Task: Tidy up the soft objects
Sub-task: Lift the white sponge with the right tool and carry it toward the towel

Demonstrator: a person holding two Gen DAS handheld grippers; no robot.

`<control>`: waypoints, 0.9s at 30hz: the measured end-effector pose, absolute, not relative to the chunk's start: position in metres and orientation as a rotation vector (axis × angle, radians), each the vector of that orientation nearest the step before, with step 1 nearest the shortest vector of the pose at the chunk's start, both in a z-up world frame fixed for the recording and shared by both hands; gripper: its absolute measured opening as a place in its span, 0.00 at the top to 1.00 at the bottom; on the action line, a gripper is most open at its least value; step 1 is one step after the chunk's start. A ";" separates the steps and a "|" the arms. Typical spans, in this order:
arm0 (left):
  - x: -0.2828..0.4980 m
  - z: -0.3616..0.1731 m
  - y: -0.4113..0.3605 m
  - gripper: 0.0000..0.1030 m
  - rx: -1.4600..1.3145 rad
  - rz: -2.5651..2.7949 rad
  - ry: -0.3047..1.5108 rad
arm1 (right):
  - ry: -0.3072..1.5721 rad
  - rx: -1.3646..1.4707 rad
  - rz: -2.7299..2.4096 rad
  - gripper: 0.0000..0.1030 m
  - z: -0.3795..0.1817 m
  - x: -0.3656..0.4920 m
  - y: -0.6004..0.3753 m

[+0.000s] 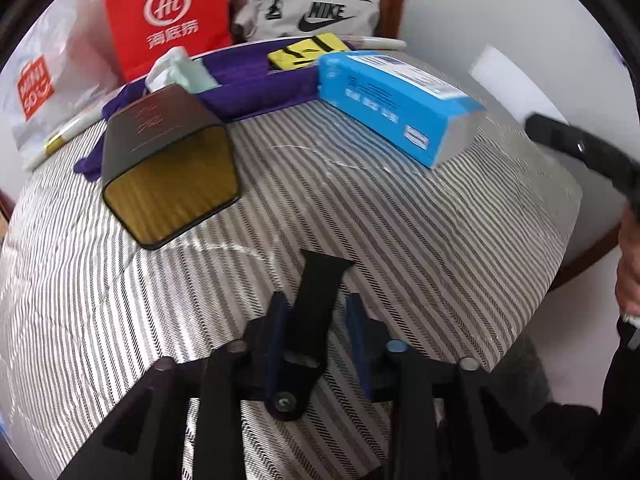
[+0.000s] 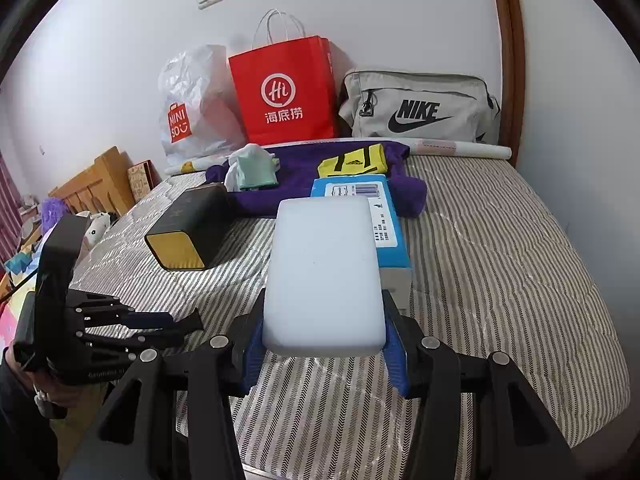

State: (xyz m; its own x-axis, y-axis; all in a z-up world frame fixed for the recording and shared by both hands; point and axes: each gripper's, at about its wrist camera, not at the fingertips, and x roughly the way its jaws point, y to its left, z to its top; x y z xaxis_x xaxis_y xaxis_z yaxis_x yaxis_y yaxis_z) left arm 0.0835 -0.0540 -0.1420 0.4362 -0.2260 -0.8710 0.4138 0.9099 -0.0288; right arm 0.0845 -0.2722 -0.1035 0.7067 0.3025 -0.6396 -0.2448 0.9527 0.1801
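Between the blue pads of the right gripper [image 2: 324, 344] sits a white foam block [image 2: 324, 272], pinched on both sides and held above the striped mattress [image 2: 500, 264]; the block hides much of the blue box [image 2: 390, 232] lying behind it. From the left wrist view that same block is only a pale blurred patch [image 1: 508, 80] at the right edge, with the right gripper cut off by the frame.

The left gripper [image 1: 320, 332] holds a flat black strap-like piece [image 1: 316, 292] (what it is cannot be made out), its blue pads close against it on each side. A black and gold box [image 1: 168, 160] lies on the mattress to its left, partly covering the purple cloth [image 1: 256, 88]. On that cloth rest a pale green crumpled cloth [image 2: 252, 170] and a folded yellow garment [image 2: 354, 164]. Against the wall stand a red paper bag [image 2: 284, 96], a white plastic bag [image 2: 192, 108] and a grey Nike bag [image 2: 420, 108].
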 end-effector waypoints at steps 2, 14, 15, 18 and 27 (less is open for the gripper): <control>0.083 -0.142 -0.058 0.69 0.221 -0.394 1.039 | 0.723 0.090 0.304 0.52 -0.104 0.085 -0.274; 0.078 -0.143 -0.049 0.78 0.162 -0.356 1.009 | 0.789 0.046 0.293 0.52 -0.126 0.072 -0.291; 0.078 -0.143 -0.050 0.78 0.159 -0.350 1.002 | 0.806 0.045 0.290 0.52 -0.132 0.071 -0.292; 0.077 -0.143 -0.049 0.79 0.158 -0.347 0.995 | 0.839 0.046 0.285 0.52 -0.145 0.071 -0.294; 0.077 -0.129 -0.036 0.80 0.083 -0.327 0.982 | 0.885 0.028 0.293 0.52 -0.156 0.071 -0.291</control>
State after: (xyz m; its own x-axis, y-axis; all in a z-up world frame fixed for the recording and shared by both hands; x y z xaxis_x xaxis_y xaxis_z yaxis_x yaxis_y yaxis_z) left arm 0.0771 -0.0360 -0.1291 0.5106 -0.2339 -0.8274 0.3080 0.9482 -0.0780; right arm 0.0706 -0.2905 -0.1560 0.5960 0.2636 -0.7585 -0.2404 0.9598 0.1446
